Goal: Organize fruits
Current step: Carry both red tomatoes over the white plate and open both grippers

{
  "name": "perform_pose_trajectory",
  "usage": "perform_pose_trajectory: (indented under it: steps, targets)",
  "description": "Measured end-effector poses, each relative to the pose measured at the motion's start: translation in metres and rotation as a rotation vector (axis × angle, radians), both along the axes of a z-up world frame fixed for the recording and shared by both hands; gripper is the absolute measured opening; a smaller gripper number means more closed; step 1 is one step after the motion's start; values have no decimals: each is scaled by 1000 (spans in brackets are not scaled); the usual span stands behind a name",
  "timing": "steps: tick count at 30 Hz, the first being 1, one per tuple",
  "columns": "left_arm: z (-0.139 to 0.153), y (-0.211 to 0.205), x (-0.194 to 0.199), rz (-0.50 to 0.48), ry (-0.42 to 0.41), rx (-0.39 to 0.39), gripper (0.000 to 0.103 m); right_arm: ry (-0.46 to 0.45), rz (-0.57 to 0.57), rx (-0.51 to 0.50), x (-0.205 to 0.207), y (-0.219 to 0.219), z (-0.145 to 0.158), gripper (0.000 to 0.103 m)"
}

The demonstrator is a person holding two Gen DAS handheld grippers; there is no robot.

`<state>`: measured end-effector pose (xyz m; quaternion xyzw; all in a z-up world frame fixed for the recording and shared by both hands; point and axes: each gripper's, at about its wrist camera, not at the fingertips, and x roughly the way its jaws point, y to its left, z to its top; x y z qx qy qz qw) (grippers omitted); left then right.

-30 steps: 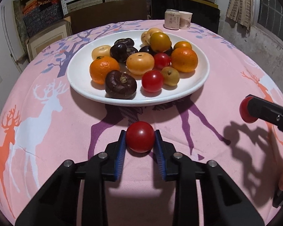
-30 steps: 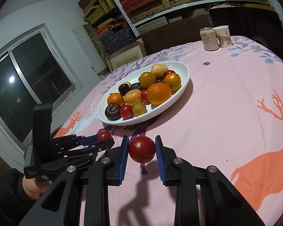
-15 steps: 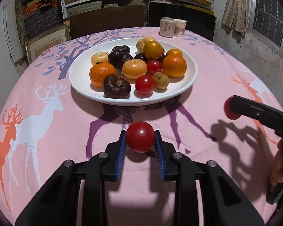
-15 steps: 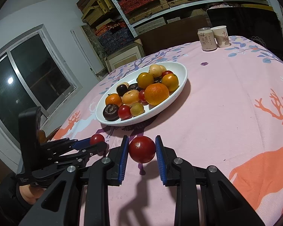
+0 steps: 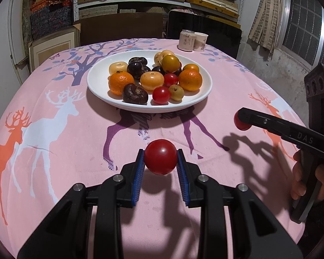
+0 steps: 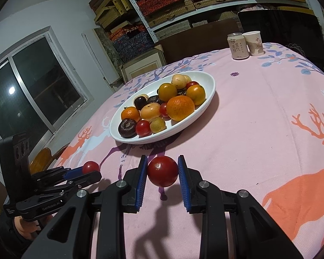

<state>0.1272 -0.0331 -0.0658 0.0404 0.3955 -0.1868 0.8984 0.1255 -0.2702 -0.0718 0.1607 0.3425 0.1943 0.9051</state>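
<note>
Left wrist view: left gripper (image 5: pixel 160 161) jaws clamped on a cherry tomato (image 5: pixel 160 156), held above the tablecloth (image 5: pixel 54 151); right gripper (image 6: pixel 162 174) pinches another tomato (image 6: pixel 162 171). Risk: smooth round skin could squirt out of the pads, or burst. Ahead of the jaws, white plate (image 5: pixel 97 86) is crowded, so a dropped tomato could roll off. Back fruits overlap; types unclear.

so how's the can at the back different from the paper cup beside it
The can is a straight cylinder with a metal top rim; the paper cup tapers downward and is open on top. The can looks pinkish tan with dark lettering, while the cup is whiter. Both stand upright, side by side, on the pink tablecloth.
</note>
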Motion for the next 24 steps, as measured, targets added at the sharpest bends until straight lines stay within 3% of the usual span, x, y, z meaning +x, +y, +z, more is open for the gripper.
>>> perform_pose_trajectory:
  steps: [5,9,14,19,24]
  targets:
    - [16,-5,15,-16,-31,22,29,40,49,-34,13,17,11,29]
    - [42,-9,47,-14,-67,14,29,0,72,-66,40,29,50,29]
    - [56,-17,94,-2,-38,-40,29,-32,93,-95,97,46,89,30]
    - [39,-23,137,27,15,-54,29,36,88,-136,152,58,76,30]
    - [21,-24,158,40,50,-46,29,69,82,-162,181,67,56,30]
